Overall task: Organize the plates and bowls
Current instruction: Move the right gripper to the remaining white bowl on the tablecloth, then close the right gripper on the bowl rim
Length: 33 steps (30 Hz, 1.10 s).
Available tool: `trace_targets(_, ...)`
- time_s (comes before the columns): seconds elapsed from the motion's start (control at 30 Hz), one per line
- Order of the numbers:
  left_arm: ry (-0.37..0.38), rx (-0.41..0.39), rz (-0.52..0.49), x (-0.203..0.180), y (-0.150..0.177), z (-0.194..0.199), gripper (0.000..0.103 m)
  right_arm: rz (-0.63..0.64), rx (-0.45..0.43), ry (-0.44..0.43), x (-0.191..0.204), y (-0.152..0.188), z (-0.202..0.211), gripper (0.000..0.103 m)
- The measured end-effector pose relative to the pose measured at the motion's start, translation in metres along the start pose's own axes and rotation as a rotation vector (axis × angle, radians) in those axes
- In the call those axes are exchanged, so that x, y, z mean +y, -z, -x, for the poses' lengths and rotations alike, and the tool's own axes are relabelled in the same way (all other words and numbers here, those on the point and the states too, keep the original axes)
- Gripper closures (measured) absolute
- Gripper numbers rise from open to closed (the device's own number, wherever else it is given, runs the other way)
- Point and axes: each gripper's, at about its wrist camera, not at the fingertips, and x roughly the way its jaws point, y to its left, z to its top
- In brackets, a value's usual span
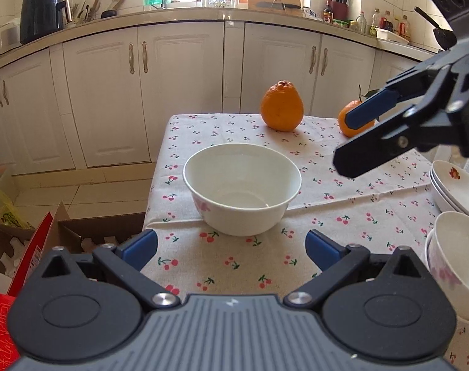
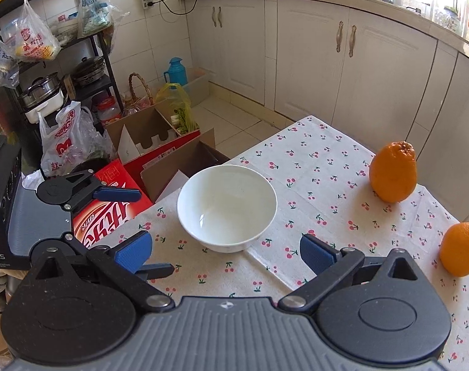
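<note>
A: Where is the white bowl [image 1: 242, 188] sitting?

B: Upright and empty on the cherry-print cloth [image 1: 342, 216] that covers the desk, in the centre of the left wrist frame, close to the cloth's left edge. It shows in the middle of the right wrist frame too.

A: And the left gripper [image 1: 231, 247]?

B: Its jaws are spread wide at the bottom of the frame, just short of the bowl, touching nothing. The blue pads [image 1: 138, 247] stand apart, one on each side.

A: The right gripper [image 2: 225, 252]?

B: Also spread wide with nothing between its fingers, aimed at the bowl from the other side. In the left wrist view it comes in from the upper right, above the cloth.

A: Any other dishes?

B: At the right edge of the left wrist frame, a stack of shallow plates [image 1: 450, 188] with a red mark, and below it a nested pair of bowls [image 1: 454, 262] with pink print.

A: Anything else on the desk?

B: A large knobbly orange [image 1: 281, 106] at the far edge, and a smaller orange [image 1: 347, 117] to its right, partly behind the right gripper's finger. Cardboard boxes [image 2: 160, 142] sit on the floor at the left of the desk.
</note>
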Motion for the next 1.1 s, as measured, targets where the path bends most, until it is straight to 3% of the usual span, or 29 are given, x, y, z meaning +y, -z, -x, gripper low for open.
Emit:
trace_targets(0.1,-0.020,-0.035,-0.020,-0.002,-0.003,-0.008,0.002,0.016,0.005,-0.002,-0.006,-0.008,-0.015,0.000)
trace_targets(0.4,-0.036,-0.041,-0.061,-0.008,-0.008,-0.036,0.004,-0.012,0.049,-0.095,-0.029,-0.024,-0.062,0.002)
trace_targets(0.57,-0.024,-0.040,-0.081,-0.010,-0.007,-0.043,0.006,-0.046,0.079,-0.111,-0.040,-0.026,-0.080,0.014)
trace_targets(0.67,-0.009,-0.040,-0.097,-0.012,-0.008,-0.045,0.013,-0.065,0.087,-0.127,-0.043,-0.025,-0.088,0.022)
trace_targets(1.1,-0.015,-0.039,-0.116,-0.014,-0.010,-0.047,0.014,-0.077,0.078,-0.167,-0.044,-0.027,-0.098,0.031)
